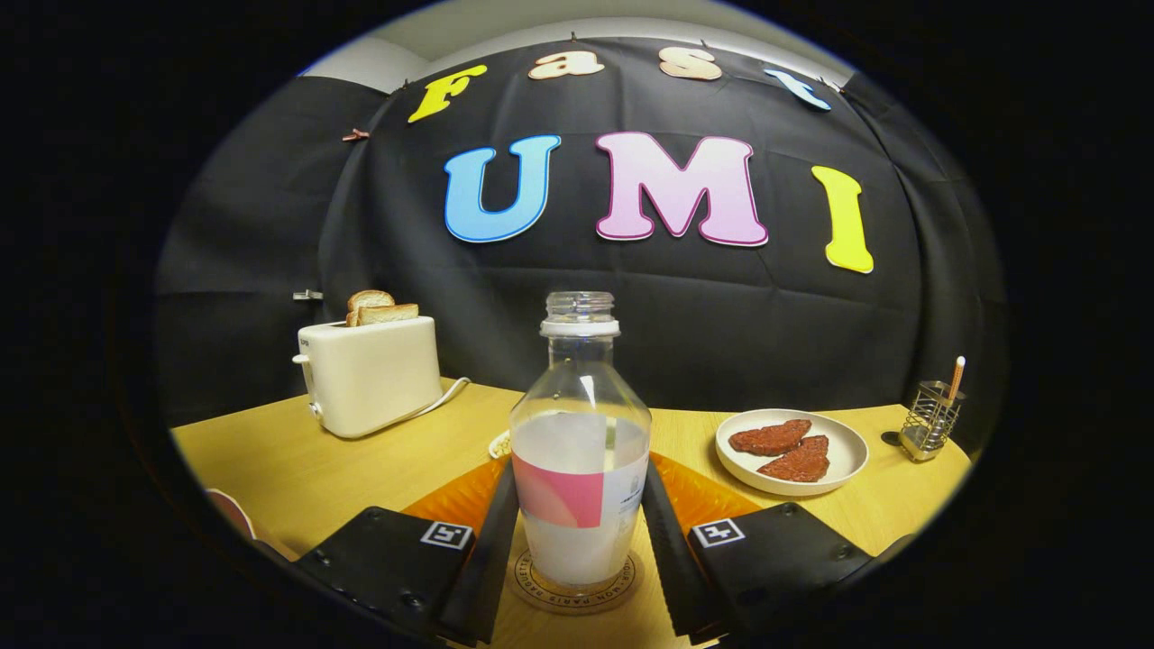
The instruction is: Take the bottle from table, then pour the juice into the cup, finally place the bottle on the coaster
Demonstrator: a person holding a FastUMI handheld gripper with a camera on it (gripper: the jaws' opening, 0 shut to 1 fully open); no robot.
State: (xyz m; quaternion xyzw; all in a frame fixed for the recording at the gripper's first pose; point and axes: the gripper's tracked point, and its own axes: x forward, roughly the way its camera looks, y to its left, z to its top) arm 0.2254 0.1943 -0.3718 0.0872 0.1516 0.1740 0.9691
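1. While the uncapped juice bottle stands upright on a round wooden coaster, the tongs flank its lower half, fingers close beside it; whether both press on it cannot be told.
2. The bottle is roughly half full of pale liquid.
3. An orange mat lies under the coaster on the counter.
4. Beyond the fingers: a cream toaster with bread, a plate with two reddish-brown pieces, and a wire holder.

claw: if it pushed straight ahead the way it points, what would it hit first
The bottle, standing on the coaster between the claw fingers, which flank it; contact unclear.
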